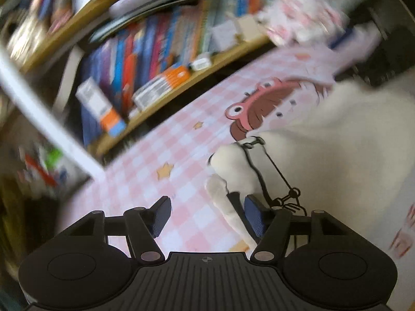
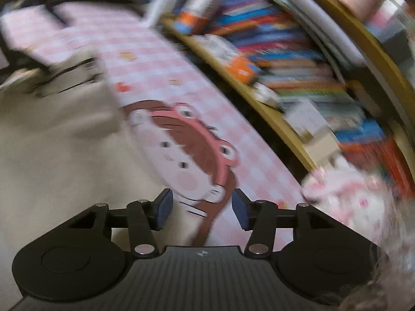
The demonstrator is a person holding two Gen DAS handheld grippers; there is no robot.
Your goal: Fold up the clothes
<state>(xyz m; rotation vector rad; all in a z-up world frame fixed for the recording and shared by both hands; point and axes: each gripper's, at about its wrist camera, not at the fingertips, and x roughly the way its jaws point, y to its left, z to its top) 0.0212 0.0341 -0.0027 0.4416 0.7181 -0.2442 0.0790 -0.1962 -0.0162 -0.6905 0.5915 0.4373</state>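
The cream garment (image 1: 337, 155) lies on the pink checkered cloth (image 1: 160, 150), beside the bookshelf (image 1: 166, 59). The left gripper (image 1: 207, 212) has its jaws spread, one finger at the garment's edge. The right gripper (image 2: 202, 207) is also spread and holds nothing.

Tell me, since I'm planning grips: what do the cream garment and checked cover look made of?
Cream garment: probably soft matte knit cotton, since it bunches in rounded folds.
Checked cover: likely thin woven or printed fabric, lying flat with a dull finish; blur leaves it open.

Dim, motion-blurred, fisheye-warped edges
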